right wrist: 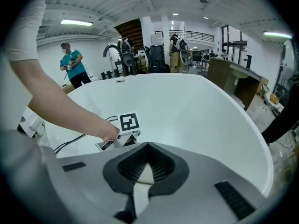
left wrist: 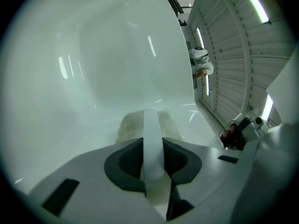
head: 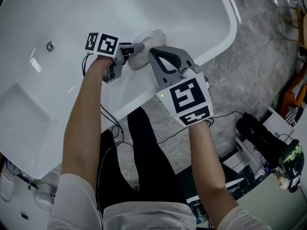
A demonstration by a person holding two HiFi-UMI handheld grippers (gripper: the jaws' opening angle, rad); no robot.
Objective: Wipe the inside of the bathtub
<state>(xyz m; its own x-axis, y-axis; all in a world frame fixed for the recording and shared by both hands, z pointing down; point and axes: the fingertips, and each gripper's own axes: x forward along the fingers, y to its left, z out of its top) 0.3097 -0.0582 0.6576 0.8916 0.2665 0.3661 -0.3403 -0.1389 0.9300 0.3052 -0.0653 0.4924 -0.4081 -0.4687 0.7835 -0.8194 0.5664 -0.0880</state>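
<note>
The white bathtub [head: 96, 8] fills the upper left of the head view. A pale fluffy cloth [head: 152, 37] lies against its inner wall near the rim. My left gripper [head: 136, 49] reaches over the rim and is shut on the cloth. In the left gripper view a white strip of the cloth [left wrist: 152, 139] runs between the jaws, and the fluffy part [left wrist: 131, 125] rests on the tub wall [left wrist: 93, 69]. My right gripper [head: 153, 52] hovers just right of the cloth with its jaws shut and nothing clearly held. In the right gripper view [right wrist: 148, 148] it looks over the tub [right wrist: 210, 115] at the left gripper [right wrist: 122, 136].
A round metal fitting [head: 50, 46] sits in the tub wall. Cables [head: 115, 133] trail on the stone floor by the person's legs. Black gear and boxes [head: 259, 138] and a helmet [head: 290, 162] stand at right. A black faucet [right wrist: 112, 55] and people [right wrist: 72, 64] lie beyond the tub.
</note>
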